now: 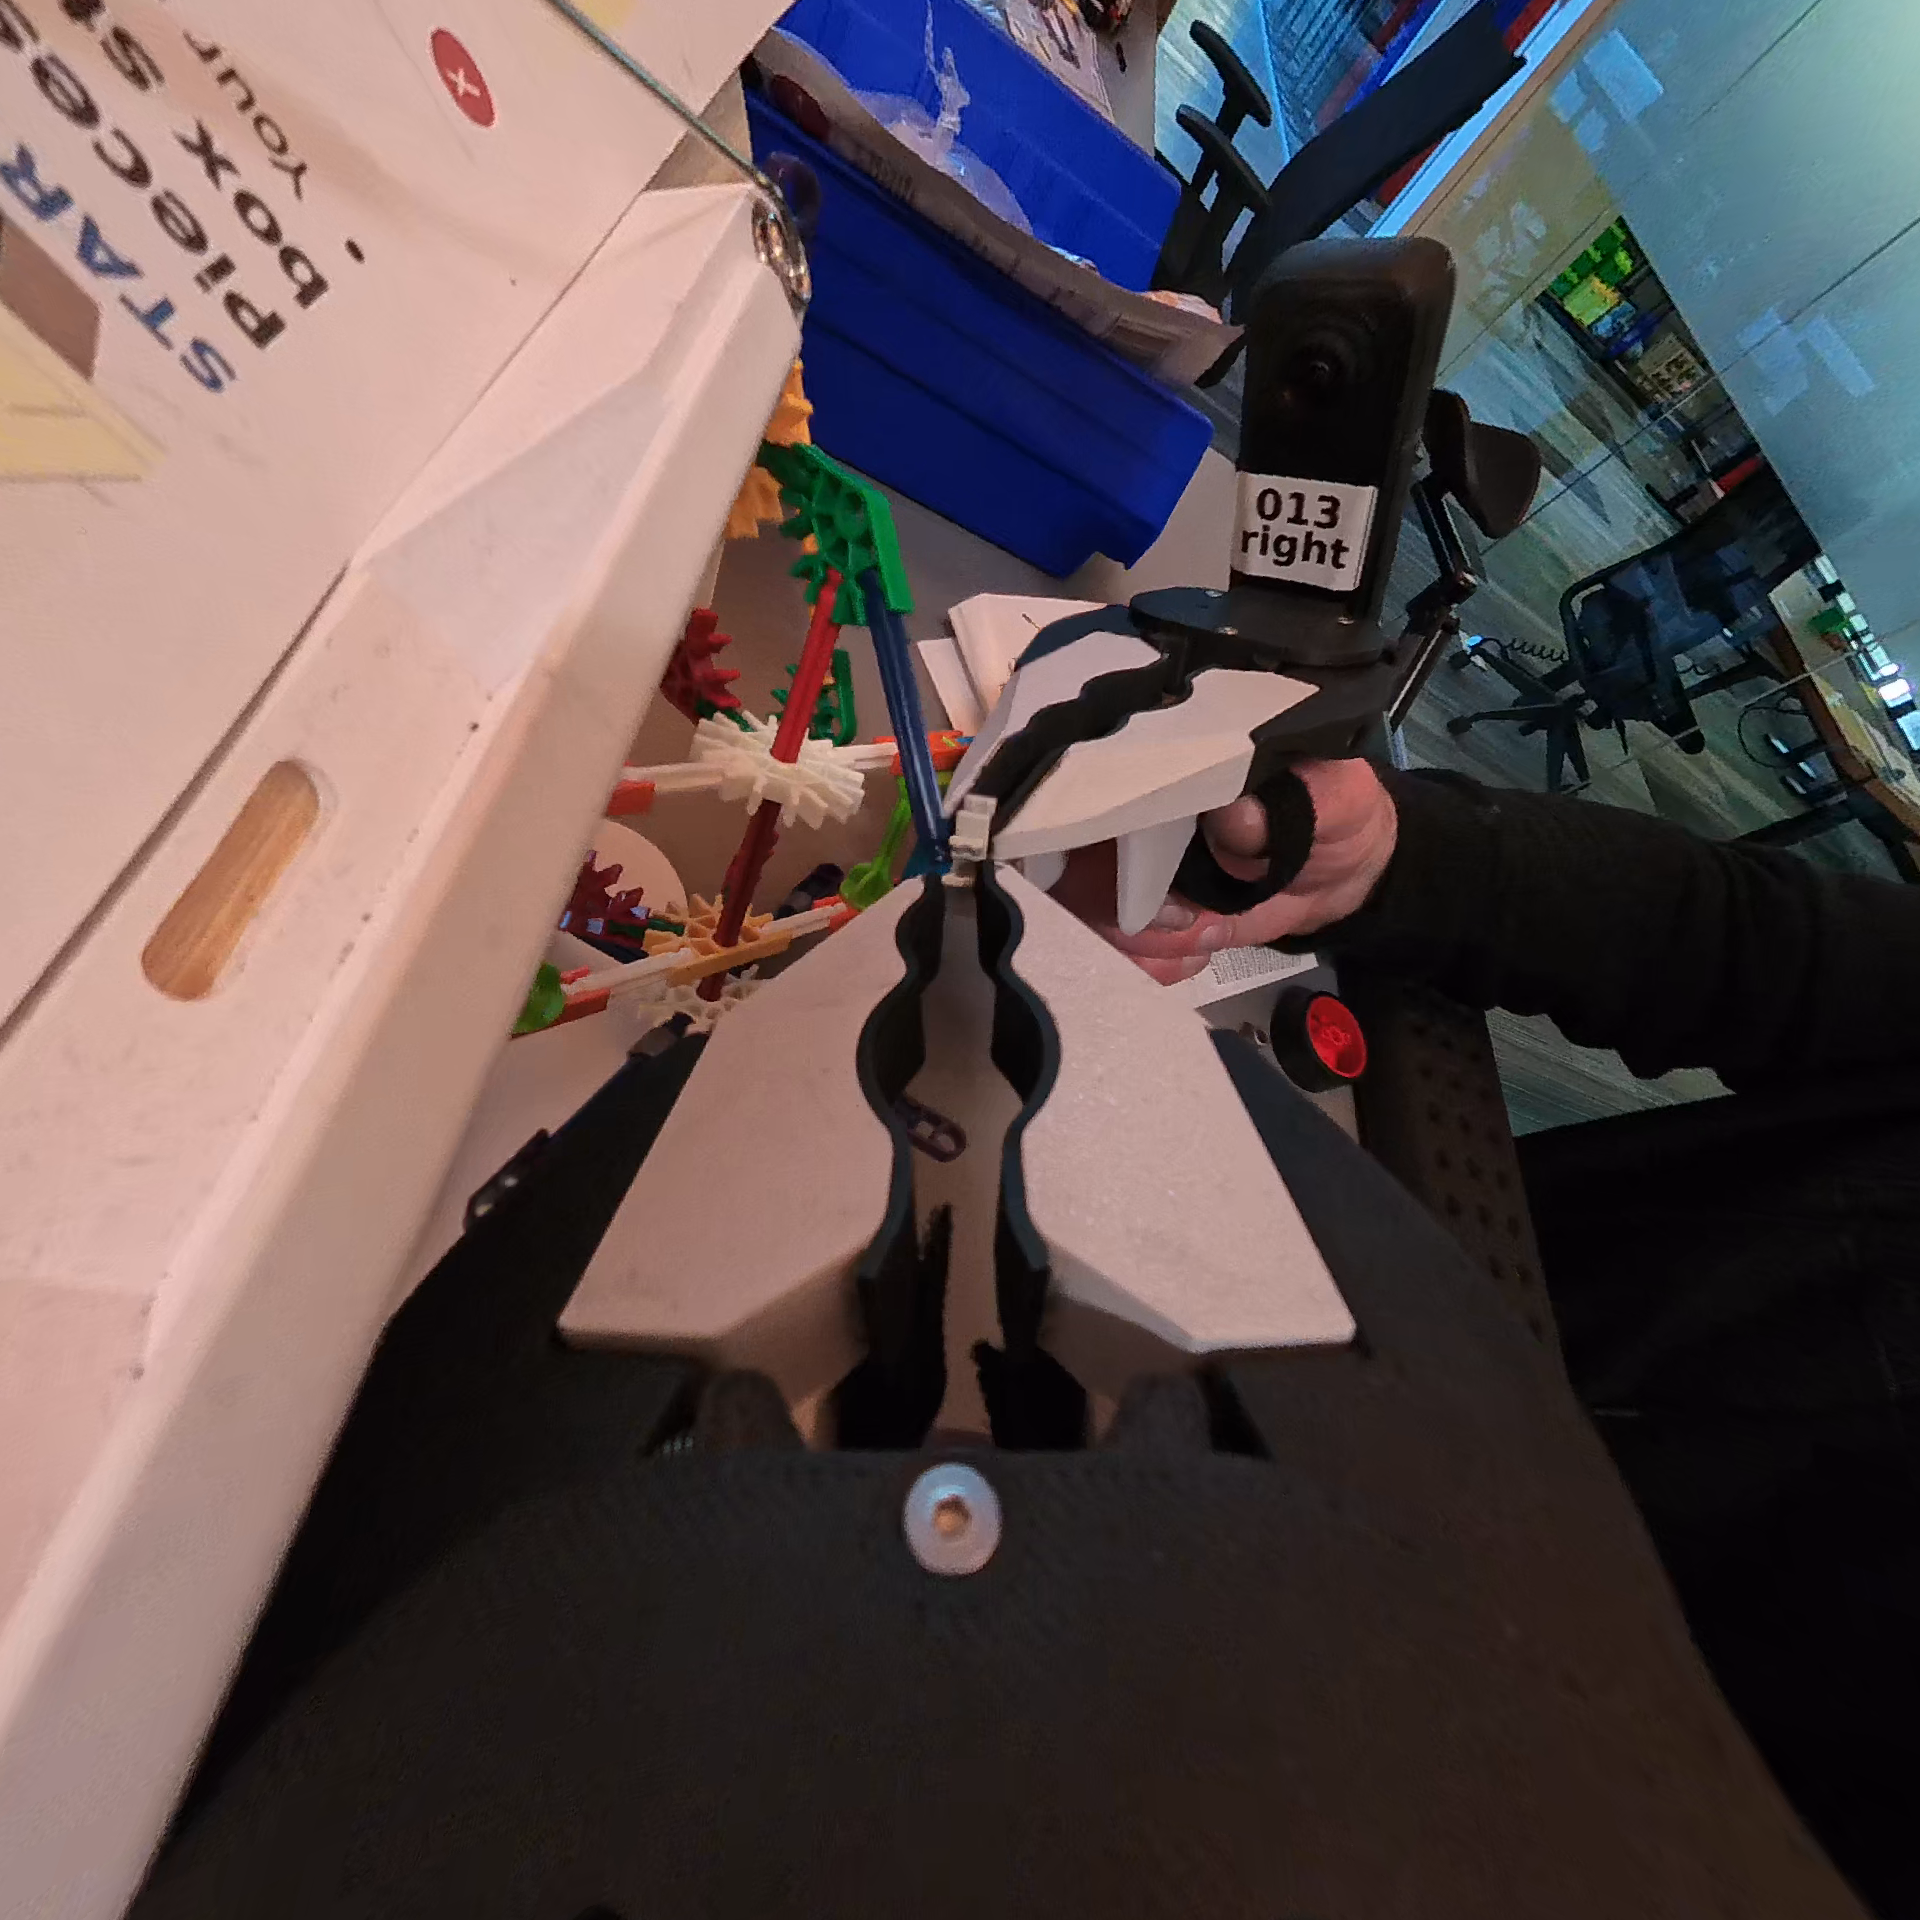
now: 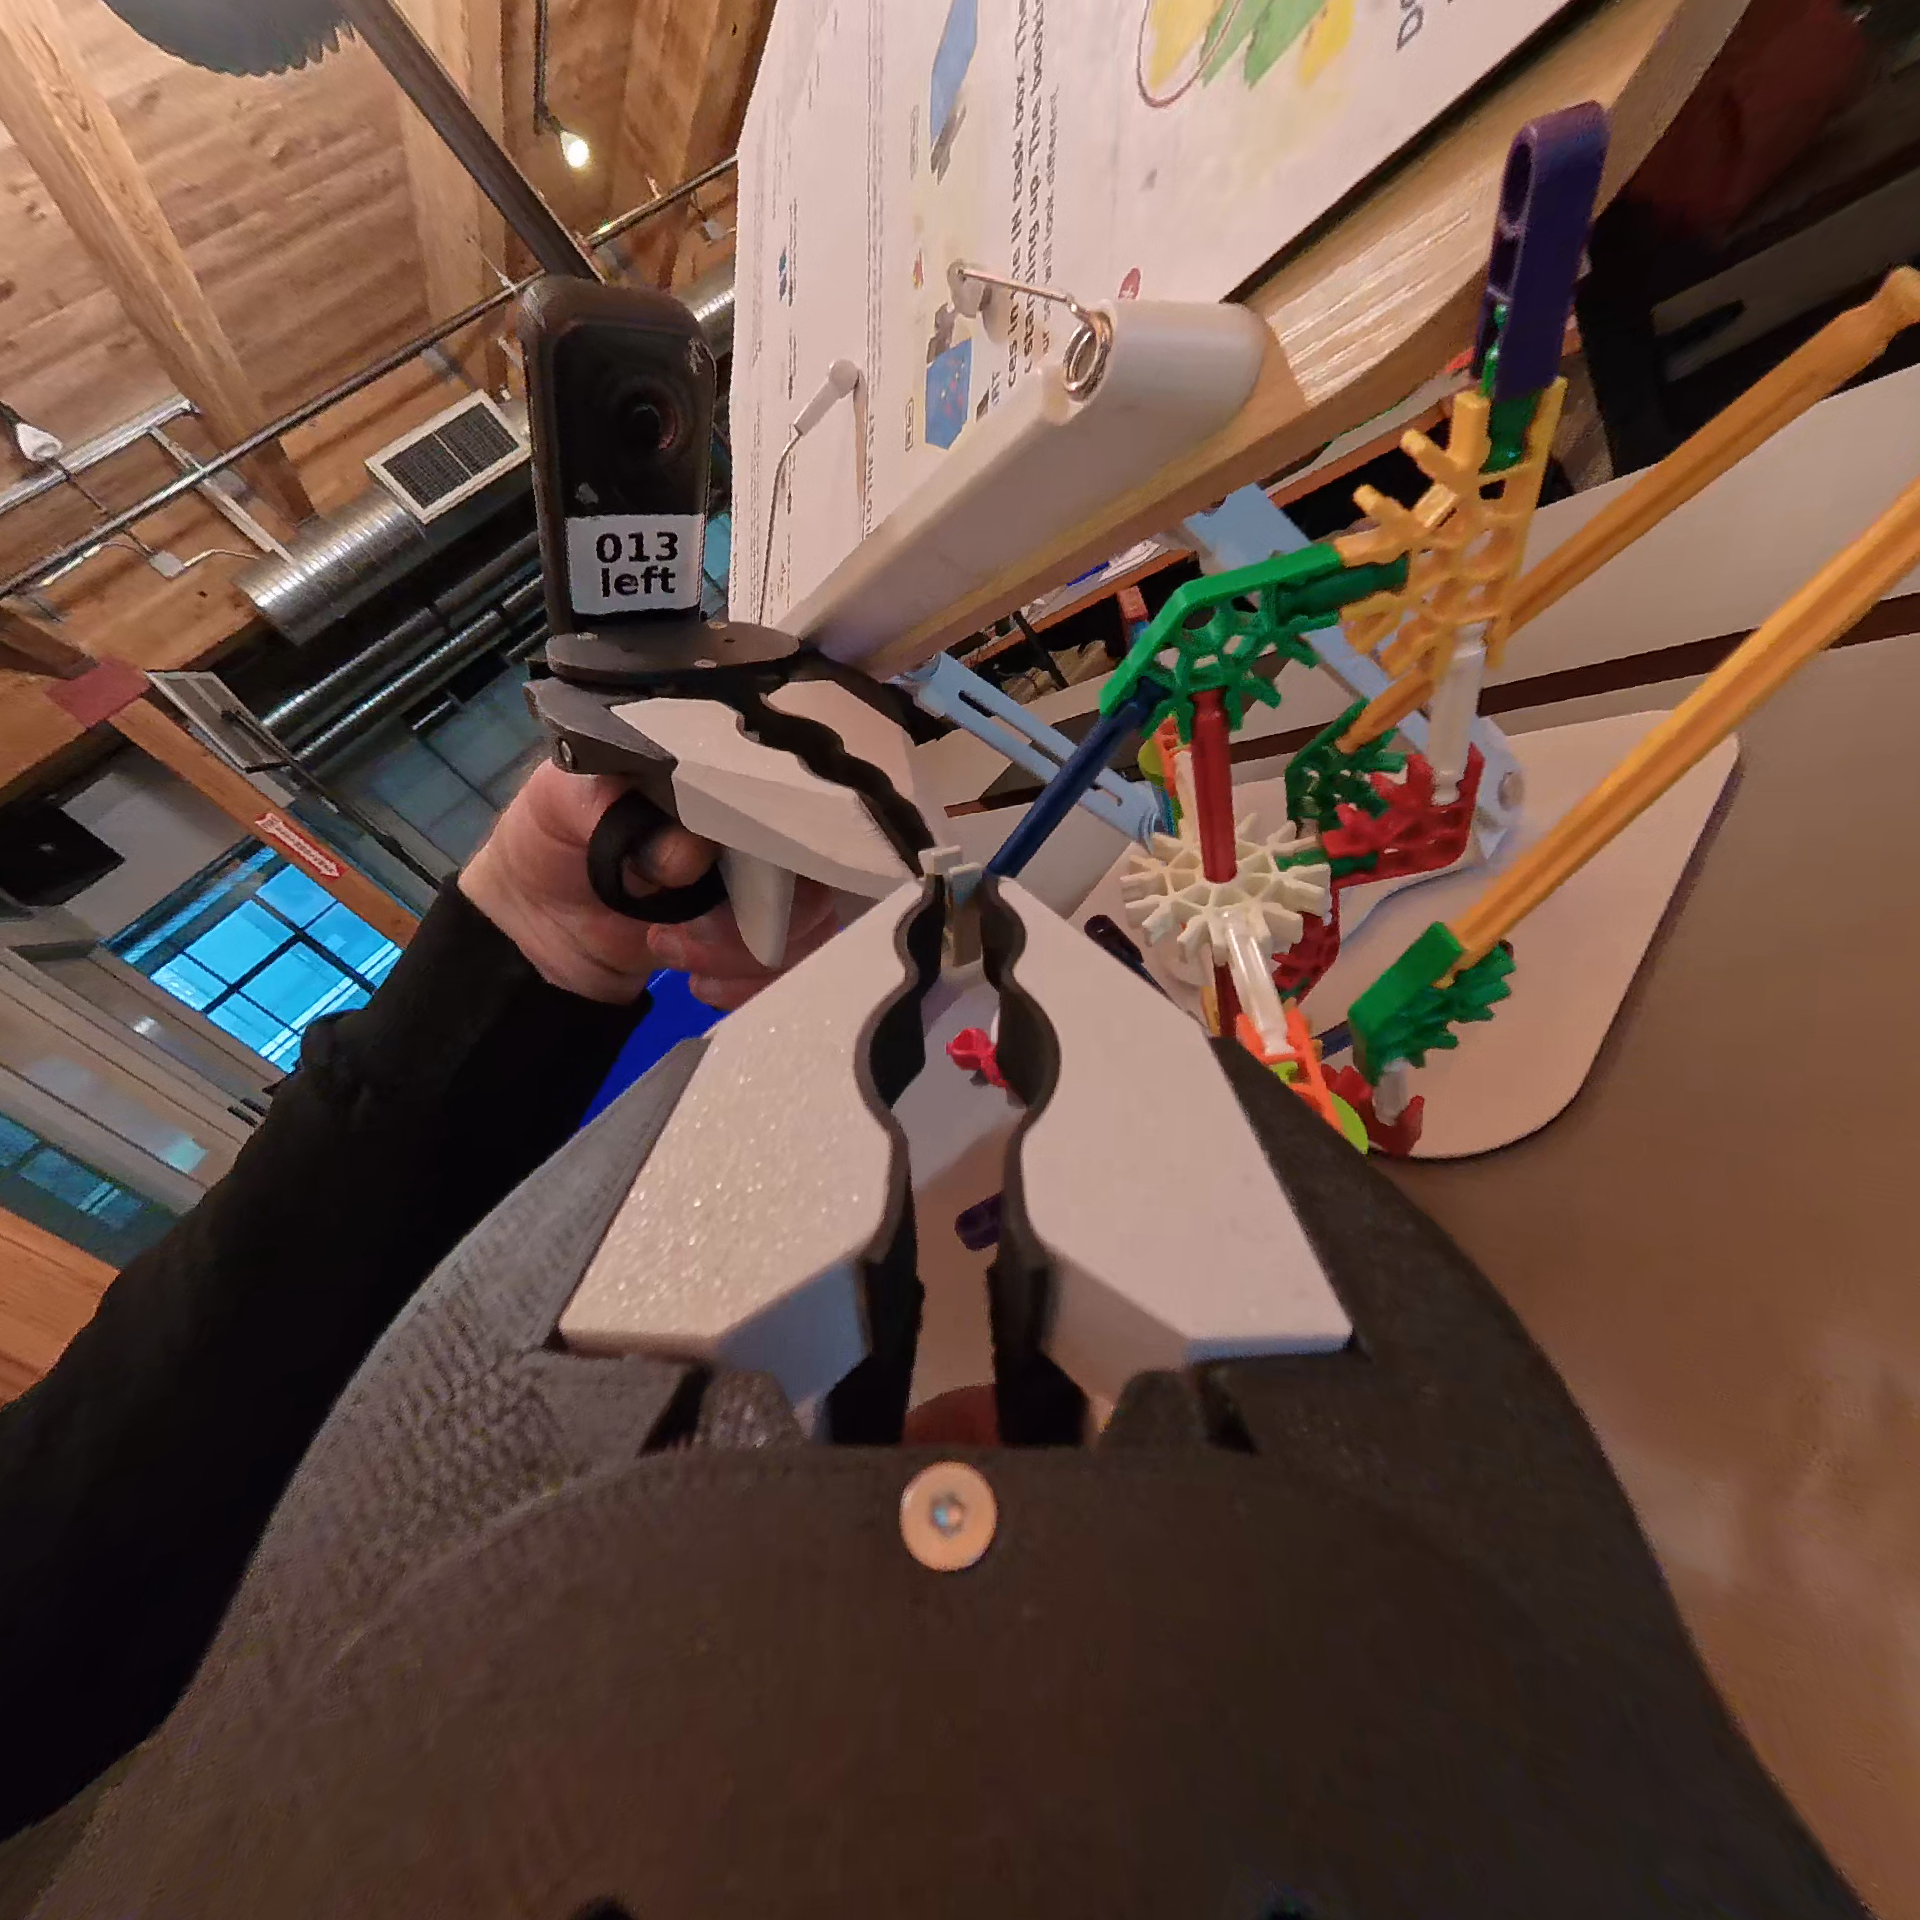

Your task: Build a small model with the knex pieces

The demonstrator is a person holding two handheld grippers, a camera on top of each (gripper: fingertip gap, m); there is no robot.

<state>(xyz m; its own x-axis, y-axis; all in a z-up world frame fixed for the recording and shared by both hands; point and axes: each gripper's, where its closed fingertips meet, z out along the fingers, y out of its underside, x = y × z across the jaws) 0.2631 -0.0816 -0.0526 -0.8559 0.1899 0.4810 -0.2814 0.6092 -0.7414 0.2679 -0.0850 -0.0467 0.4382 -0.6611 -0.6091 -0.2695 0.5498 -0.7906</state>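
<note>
A colourful rod-and-connector toy model [image 1: 774, 769] stands on a white base plate [image 2: 1621, 935]. A dark blue rod [image 1: 904, 717] runs from its green connector down to a small pale grey connector [image 1: 971, 831]. My left gripper [image 1: 958, 881] and right gripper [image 2: 958, 896] meet tip to tip at that grey connector [image 2: 954, 871], both closed on it. The right gripper [image 1: 961, 821] shows in the left wrist view, held by a hand in a black sleeve. The left gripper [image 2: 923, 857] shows in the right wrist view. The blue rod [image 2: 1060, 790] ends at the grippers' tips.
A big white printed board [image 1: 312, 675] leans close on the left above the model. Blue bins [image 1: 987, 343] stand behind. A red wheel [image 1: 1333, 1039] and a purple link [image 1: 930, 1127] lie on the grey table [image 2: 1662, 1455]. Office chairs [image 1: 1642, 644] stand beyond. My two grippers' fingertips are within a few centimetres of each other. About 25 cm separates my left fingertips from the red wheel [image 1: 1333, 1039].
</note>
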